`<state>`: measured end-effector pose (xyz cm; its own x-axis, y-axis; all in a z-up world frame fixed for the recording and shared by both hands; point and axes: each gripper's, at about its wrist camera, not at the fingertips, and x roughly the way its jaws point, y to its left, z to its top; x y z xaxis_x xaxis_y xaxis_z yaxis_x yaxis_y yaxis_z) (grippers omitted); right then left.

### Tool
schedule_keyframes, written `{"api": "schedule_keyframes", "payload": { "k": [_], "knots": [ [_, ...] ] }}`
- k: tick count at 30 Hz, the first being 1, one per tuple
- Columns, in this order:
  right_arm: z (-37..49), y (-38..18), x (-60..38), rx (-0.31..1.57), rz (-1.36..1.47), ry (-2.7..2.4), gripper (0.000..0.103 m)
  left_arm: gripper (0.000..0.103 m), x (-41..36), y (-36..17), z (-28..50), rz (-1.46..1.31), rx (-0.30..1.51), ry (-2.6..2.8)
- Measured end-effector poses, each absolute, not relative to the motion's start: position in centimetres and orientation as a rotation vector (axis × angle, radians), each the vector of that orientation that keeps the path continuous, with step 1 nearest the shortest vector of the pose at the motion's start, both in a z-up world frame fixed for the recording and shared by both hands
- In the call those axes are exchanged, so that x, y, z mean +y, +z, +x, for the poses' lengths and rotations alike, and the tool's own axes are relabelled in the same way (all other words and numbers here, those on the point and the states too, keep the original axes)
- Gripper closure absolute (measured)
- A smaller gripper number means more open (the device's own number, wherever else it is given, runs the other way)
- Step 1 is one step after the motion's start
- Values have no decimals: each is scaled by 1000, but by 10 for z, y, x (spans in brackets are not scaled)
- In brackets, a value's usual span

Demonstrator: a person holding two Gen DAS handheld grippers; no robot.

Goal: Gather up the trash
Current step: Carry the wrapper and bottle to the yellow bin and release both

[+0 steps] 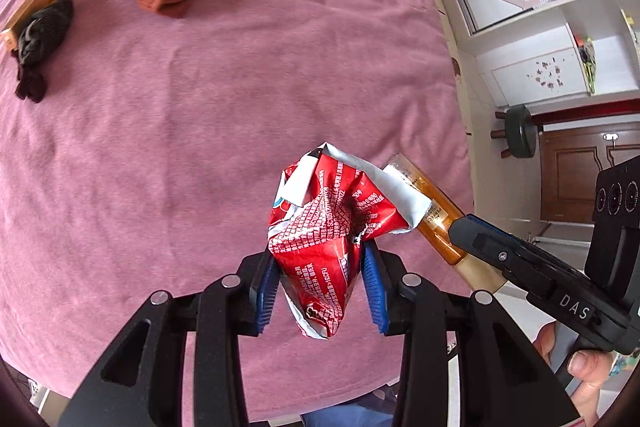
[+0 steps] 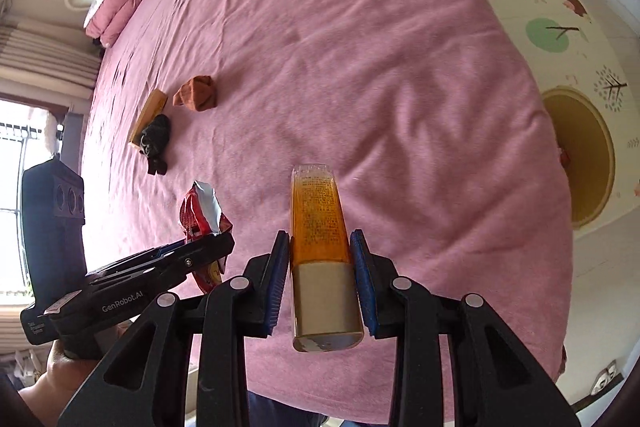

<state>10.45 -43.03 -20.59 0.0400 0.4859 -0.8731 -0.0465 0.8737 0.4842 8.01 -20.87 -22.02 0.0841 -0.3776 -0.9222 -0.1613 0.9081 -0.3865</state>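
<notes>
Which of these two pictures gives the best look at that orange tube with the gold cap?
The right wrist view: the orange tube stands centred and whole, pinched between the right gripper pads, cap nearest the camera. In the left wrist view the red snack wrapper and the gripper hide much of it.

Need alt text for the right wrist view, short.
The right gripper clamps an orange tube with a gold cap above a pink bedspread. At left, the left gripper holds a crumpled red wrapper; farther off lie a brown cloth and dark socks.
</notes>
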Motion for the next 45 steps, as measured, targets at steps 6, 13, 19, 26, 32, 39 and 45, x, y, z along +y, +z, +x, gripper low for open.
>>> {"api": "schedule_keyframes", "payload": {
  "k": [6,13,19,26,32,39,45],
  "knots": [
    [102,-202,-518,1445,458,312,72,65,-296,-222,98,-365,1524,-276],
    [107,-207,-622,1396,538,169,72,65,-405,-230,121,-277,1559,-409],
    [111,-212,-693,1359,557,69,72,64,-485,-240,147,-262,1587,-511],
    [122,-218,-751,1330,565,-1,72,61,-561,-246,179,-221,1585,-586],
    [135,-213,-790,1267,605,-82,53,19,-601,-243,199,-146,1572,-601],
    [141,-212,-796,1261,633,-92,53,19,-597,-239,200,-54,1551,-602],
    [143,-206,-771,1279,616,-45,53,19,-572,-229,199,-59,1533,-564]
  ]
}}
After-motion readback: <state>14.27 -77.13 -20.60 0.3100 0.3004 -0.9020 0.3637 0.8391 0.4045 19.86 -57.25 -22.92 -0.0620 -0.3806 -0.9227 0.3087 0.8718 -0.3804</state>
